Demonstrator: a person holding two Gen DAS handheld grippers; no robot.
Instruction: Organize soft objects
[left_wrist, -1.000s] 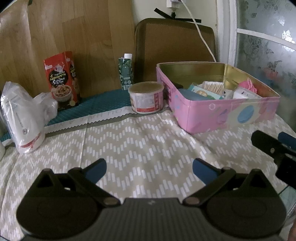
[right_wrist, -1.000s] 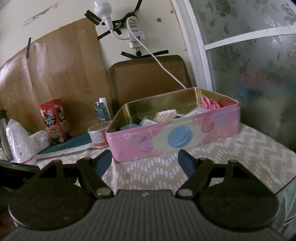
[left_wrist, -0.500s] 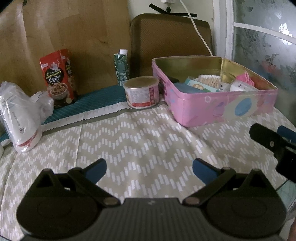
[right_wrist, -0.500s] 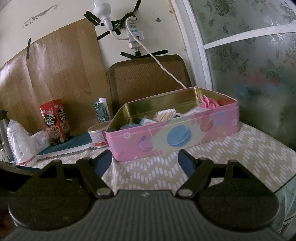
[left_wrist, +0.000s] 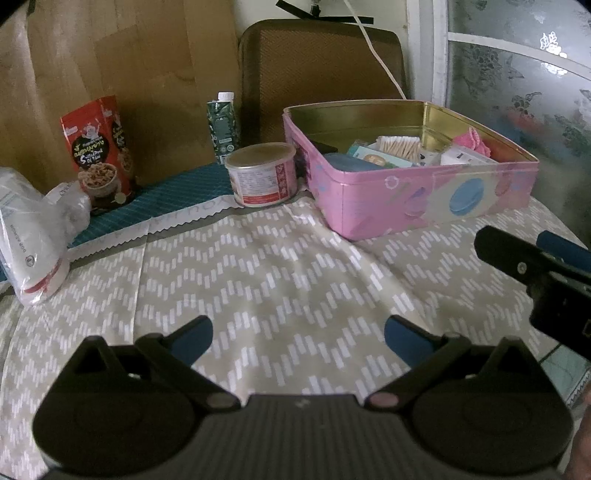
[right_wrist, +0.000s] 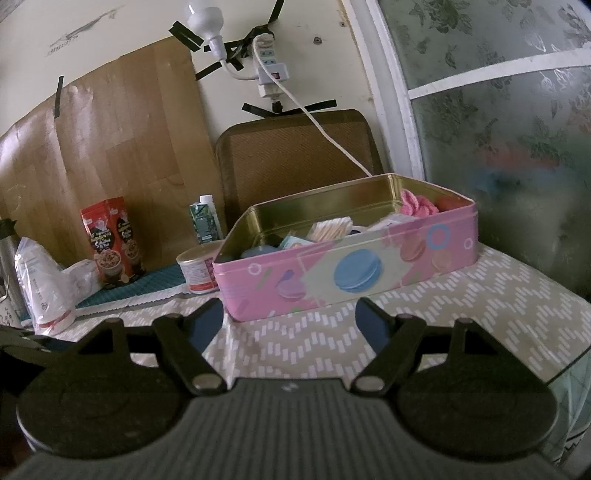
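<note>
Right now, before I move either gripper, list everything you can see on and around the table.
tin box: 1, pink with macaron print, open, right part of table
pink soft item: 1, inside tin, far right corner
cotton swabs: 1 pack, pale, inside tin
round can: 1, white and red, left of tin
carton: 1, green, behind can
snack pouch: 1, red, upright at back left
plastic bag: 1, white, left edge
tablecloth: 1, beige zigzag
chair back: 1, brown, behind tin
left gripper: open, empty
right gripper: open, empty
</note>
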